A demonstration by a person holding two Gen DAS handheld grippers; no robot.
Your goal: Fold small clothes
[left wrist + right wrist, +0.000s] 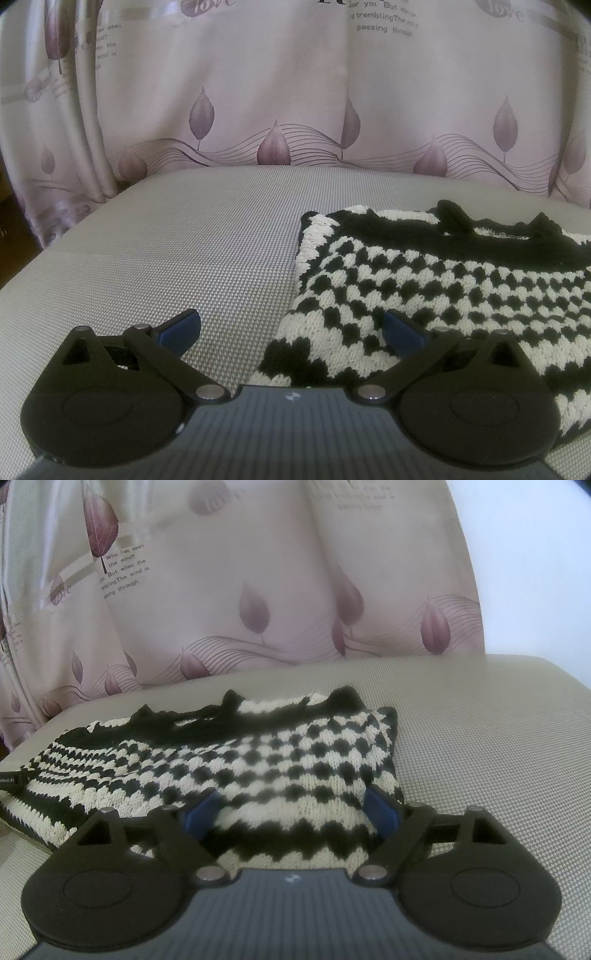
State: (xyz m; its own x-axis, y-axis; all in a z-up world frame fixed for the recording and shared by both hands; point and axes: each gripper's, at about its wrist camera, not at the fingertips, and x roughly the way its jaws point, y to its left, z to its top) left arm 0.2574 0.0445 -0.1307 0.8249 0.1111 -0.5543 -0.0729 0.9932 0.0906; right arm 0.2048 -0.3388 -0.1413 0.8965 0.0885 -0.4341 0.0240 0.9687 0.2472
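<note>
A small black-and-cream checked knit top [436,280] lies flat on a grey woven surface [184,251], its black neckline at the far side. My left gripper [291,328] is open at the garment's near left corner; its right finger rests over the knit, its left finger over bare surface. In the right wrist view the same knit top [280,760] fills the middle. My right gripper [291,812] is open, both blue pads [201,812] standing over the near hem on the garment's right part.
A pink curtain with purple leaves and printed text [295,92] hangs behind the surface. The grey surface's edge curves away at the far left [55,240]. In the right wrist view, grey surface [498,757] extends right of the garment.
</note>
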